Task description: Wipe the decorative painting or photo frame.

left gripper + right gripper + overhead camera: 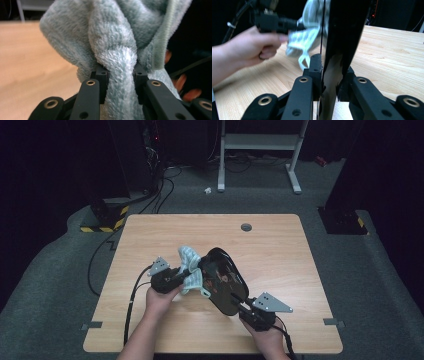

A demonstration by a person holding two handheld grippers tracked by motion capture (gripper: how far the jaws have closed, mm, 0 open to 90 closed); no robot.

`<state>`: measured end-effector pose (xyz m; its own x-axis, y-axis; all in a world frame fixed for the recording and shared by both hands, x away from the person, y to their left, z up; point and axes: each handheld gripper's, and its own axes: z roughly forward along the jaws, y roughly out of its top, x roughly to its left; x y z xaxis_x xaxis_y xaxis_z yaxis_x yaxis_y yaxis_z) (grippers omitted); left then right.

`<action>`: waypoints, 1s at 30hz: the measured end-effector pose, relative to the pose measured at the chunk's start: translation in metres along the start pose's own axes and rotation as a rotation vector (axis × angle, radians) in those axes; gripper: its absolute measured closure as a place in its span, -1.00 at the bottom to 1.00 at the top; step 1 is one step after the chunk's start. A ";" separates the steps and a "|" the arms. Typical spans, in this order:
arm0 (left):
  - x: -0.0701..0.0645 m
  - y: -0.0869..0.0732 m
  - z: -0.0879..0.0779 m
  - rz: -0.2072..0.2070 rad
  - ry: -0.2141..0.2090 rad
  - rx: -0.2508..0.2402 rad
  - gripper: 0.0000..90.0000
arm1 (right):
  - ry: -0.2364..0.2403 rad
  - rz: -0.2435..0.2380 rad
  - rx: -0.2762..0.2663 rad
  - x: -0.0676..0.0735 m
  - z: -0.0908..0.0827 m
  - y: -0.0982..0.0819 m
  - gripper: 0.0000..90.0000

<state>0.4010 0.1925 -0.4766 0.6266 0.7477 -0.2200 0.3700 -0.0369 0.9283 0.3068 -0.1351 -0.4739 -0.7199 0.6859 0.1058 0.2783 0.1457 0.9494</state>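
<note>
A glossy black oval tray with a printed pattern is held tilted above the wooden table. My right gripper is shut on its near rim; in the right gripper view the jaws pinch the thin black edge of the tray. A pale blue fluffy cloth is bunched against the tray's left side. My left gripper is shut on it, and in the left gripper view the cloth bulges out between the jaws. The other hand with the cloth appears in the right gripper view.
A round grommet sits near the table's far edge. Beyond the table stand a white frame and dark equipment with cables on grey carpet. Black cables trail from both grippers off the near edge.
</note>
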 end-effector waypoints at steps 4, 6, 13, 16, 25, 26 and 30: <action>-0.005 0.012 0.000 0.011 -0.022 -0.012 0.64 | 0.000 -0.003 -0.001 -0.001 0.000 0.000 0.72; -0.004 0.008 0.003 0.004 -0.037 0.009 0.64 | 0.000 0.002 -0.002 -0.002 0.000 0.000 0.72; 0.006 -0.021 0.006 -0.032 -0.043 0.094 0.64 | -0.002 0.004 0.001 -0.002 0.000 0.000 0.72; 0.006 -0.033 0.007 -0.024 -0.031 0.129 0.63 | 0.002 -0.003 0.001 0.000 0.001 0.000 0.72; 0.009 -0.011 -0.001 -0.040 0.029 0.028 0.63 | 0.017 -0.028 0.003 0.004 0.003 0.000 0.72; 0.008 -0.005 -0.002 -0.034 0.029 0.018 0.63 | 0.019 -0.030 0.003 0.004 0.003 0.000 0.72; 0.007 0.016 -0.003 -0.025 0.044 -0.005 0.63 | 0.029 -0.030 0.001 0.003 0.004 0.000 0.72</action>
<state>0.4097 0.1993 -0.4625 0.5860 0.7769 -0.2301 0.3818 -0.0142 0.9241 0.3071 -0.1305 -0.4745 -0.7463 0.6601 0.0857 0.2567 0.1667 0.9520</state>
